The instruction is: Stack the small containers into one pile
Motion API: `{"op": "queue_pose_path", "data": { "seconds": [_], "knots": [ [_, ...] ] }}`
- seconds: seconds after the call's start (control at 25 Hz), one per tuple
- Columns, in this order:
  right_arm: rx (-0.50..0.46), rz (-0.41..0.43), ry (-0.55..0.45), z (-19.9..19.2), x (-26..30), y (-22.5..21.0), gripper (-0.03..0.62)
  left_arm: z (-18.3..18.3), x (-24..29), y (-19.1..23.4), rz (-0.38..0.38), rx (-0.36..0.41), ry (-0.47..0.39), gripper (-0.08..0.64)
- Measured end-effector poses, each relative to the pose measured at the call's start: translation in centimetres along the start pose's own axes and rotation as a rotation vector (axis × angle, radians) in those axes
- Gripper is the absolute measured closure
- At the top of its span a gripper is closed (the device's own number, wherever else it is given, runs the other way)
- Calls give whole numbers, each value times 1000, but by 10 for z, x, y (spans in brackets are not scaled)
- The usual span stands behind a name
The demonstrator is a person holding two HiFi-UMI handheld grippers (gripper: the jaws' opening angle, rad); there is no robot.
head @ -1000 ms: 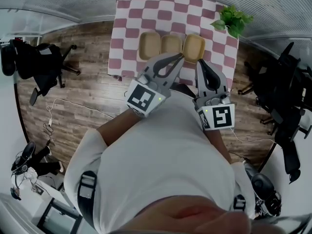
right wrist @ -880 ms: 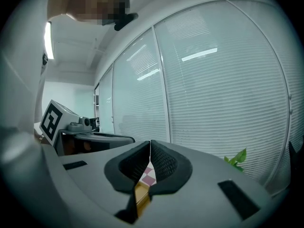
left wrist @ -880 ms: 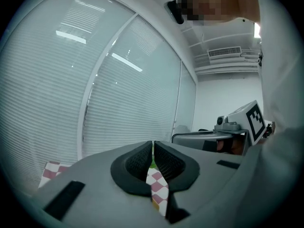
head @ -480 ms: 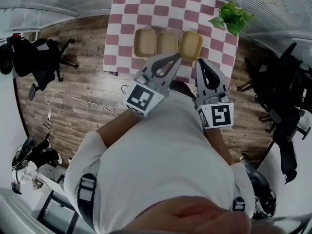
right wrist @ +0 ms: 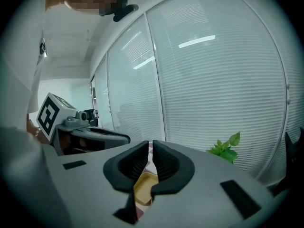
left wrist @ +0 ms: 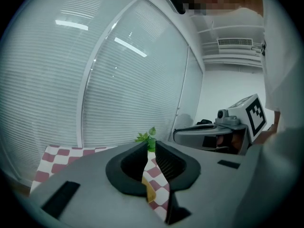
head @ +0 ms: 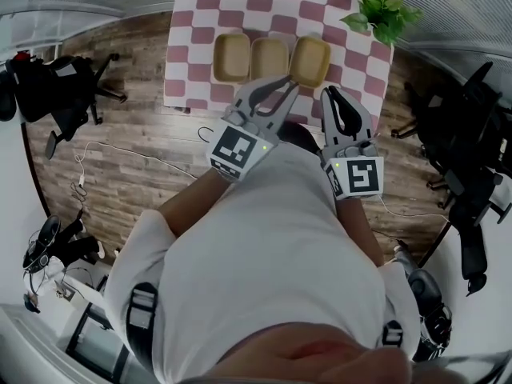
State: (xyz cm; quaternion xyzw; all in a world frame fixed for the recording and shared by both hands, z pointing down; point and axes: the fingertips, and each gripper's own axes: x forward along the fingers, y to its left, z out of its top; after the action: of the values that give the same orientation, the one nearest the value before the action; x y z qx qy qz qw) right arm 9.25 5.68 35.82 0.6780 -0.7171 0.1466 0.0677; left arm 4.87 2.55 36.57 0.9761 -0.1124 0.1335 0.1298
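Fingers [left wrist: 121, 175] are pressed together and empty on both sides. Along the near edge of the counter [head: 240, 6] sit the left container [head: 230, 57], the middle container [head: 270, 58] just ahead of the left gripper [head: 286, 85], and the right container [head: 310, 61], nearest the right gripper [head: 329, 94].

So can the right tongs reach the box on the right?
Probably yes: the right tongs sit just short of the rightmost container, with nothing between. They are shut, so they must open first.

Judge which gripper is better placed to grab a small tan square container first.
Right gripper, probably: its shut, empty jaws line up with the rightmost small tan container; the left gripper aims beside it.
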Motion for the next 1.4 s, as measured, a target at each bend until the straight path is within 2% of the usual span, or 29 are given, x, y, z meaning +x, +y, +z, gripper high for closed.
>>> {"op": "queue_pose_path", "data": {
  "seconds": [0.16,0.28,0.52,0.76,0.92,1.2,1.4],
  "knots": [
    [10,-12,61,-27,14,-17,552,-27,19,13,20,9,61,511],
    [28,-30,120,-58,27,-35,477,-58,37,26,37,6,126,440],
    [52,-69,241,-127,54,-71,474,-130,81,55,62,-35,255,439],
    [82,-103,370,-197,78,-101,462,-181,118,76,86,-45,374,439],
    [124,-122,432,-238,91,-111,457,-222,134,87,109,-81,458,439],
    [191,-142,492,-281,104,-117,451,-252,148,94,130,-116,504,439],
    [249,-168,519,-299,111,-121,453,-256,154,95,131,-123,525,439]
  ]
}}
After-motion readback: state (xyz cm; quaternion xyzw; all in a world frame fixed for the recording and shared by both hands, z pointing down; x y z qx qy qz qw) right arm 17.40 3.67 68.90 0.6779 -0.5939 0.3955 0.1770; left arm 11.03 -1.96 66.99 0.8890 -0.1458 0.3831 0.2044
